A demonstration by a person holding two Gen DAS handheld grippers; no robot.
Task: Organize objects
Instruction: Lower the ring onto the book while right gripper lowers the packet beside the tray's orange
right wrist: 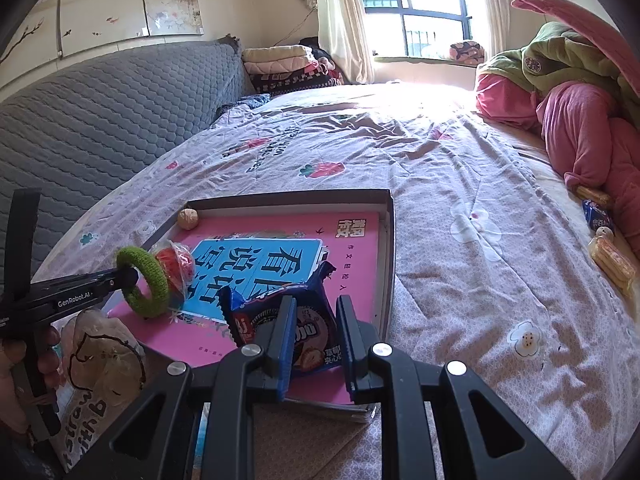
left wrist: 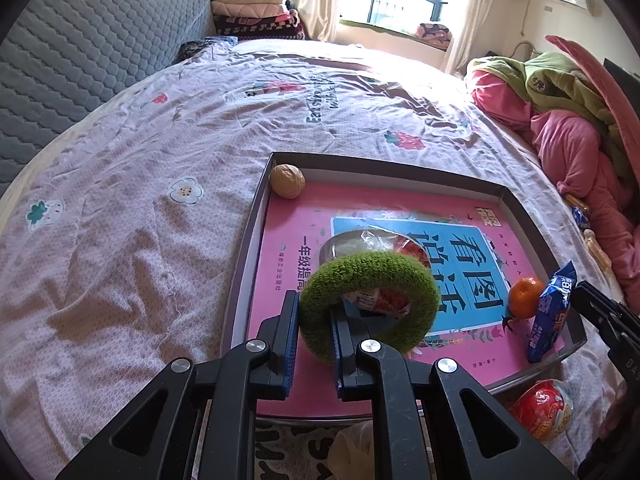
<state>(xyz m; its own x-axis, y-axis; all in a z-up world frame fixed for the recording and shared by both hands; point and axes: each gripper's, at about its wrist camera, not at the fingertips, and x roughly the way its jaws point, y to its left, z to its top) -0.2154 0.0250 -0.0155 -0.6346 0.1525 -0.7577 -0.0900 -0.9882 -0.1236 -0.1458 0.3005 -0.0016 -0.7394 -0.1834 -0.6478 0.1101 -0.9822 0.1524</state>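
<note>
Left wrist view: the left gripper was clenched on the green knitted ring, which stood on edge over the tray, with the walnut at 11 o'clock.

Right wrist view: the right gripper was grasping the blue cookie packet over the tray's near corner, long axis toward 11 o'clock; the ring lay at 10 o'clock.

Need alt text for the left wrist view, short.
The left gripper is shut on a green knitted ring, held above a shallow box on a bed. A pink book lines the box, with a walnut, an orange, a blue snack packet and a clear wrapped snack on it.
</note>
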